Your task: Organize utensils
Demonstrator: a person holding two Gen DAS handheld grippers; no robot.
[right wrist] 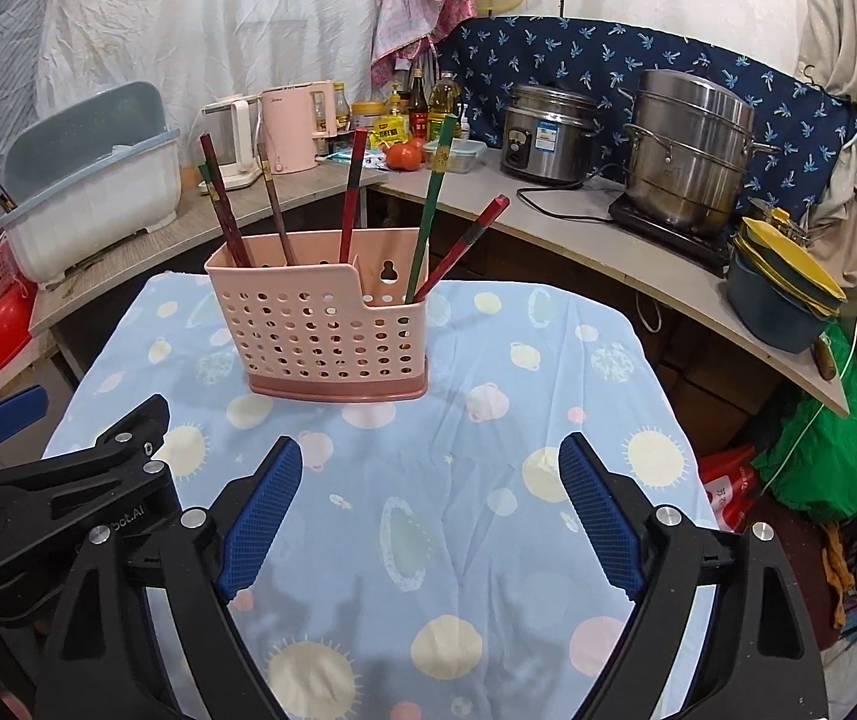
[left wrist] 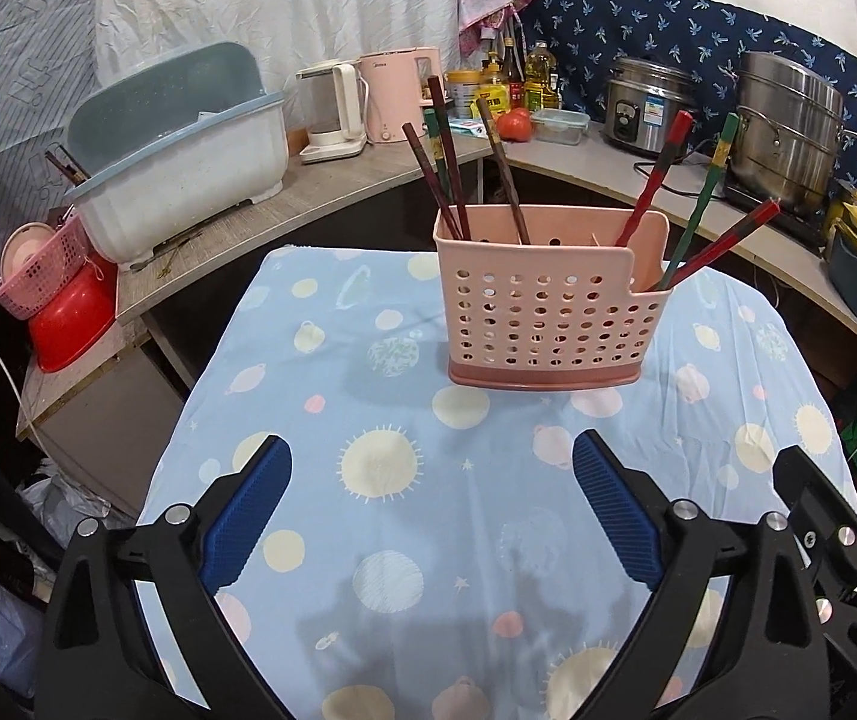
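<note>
Standing upright in the pink basket (left wrist: pixel 548 306) at the far middle of the surface (left wrist: pixel 404 540), chopsticks (left wrist: pixel 449 162) look sorted; left tool (left wrist: pixel 431 480) and right tool (right wrist: pixel 431 480) hang wide apart, empty.

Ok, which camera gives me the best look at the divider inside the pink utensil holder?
The right wrist view: it looks over the pink utensil holder rim, showing the divider and the back wall's keyhole slot. The left wrist view mostly shows the perforated front; the divider is barely visible.
</note>
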